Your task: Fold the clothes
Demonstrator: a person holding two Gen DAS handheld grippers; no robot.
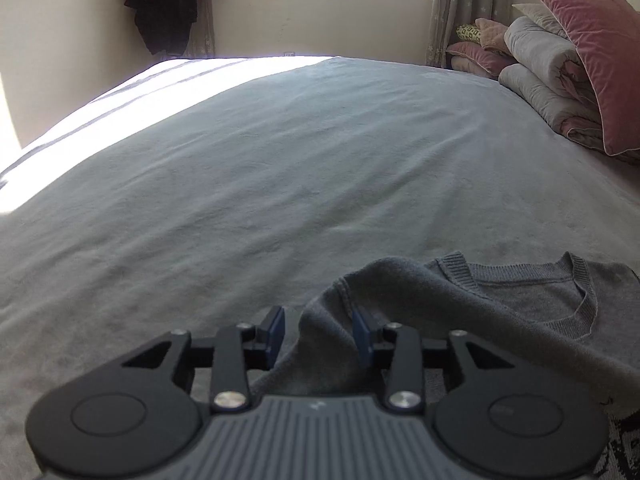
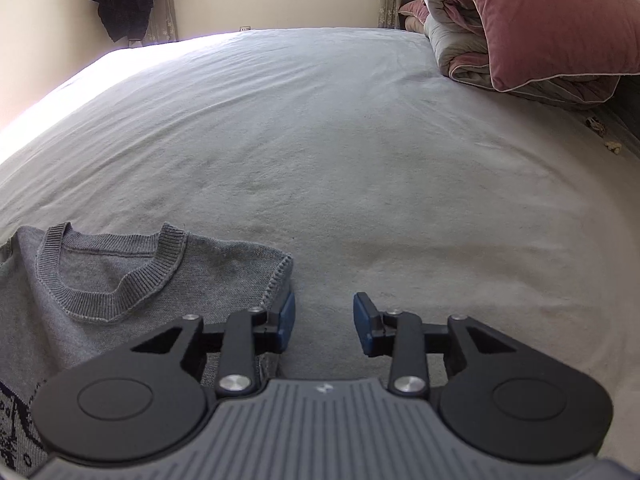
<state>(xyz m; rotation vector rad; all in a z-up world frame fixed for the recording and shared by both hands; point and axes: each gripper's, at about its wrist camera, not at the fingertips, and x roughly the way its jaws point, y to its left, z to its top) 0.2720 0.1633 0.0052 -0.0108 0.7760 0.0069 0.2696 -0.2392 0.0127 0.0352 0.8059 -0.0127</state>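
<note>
Sweater [image 1: 500,304], grey knit, lies on the bed [image 1: 280,160] near its front edge, neckline up, and at its left side our left gripper [image 1: 319,332] has jaws spread with a raised fold of sleeve standing between them, the pads not visibly pressing it. At its right shoulder our right gripper [image 2: 325,322] also has jaws spread, its left pad just beside the shoulder seam and only bedsheet in the gap. We judge that the loose fold could slump crooked, or a closing right jaw could pinch sheet along with knit.
</note>
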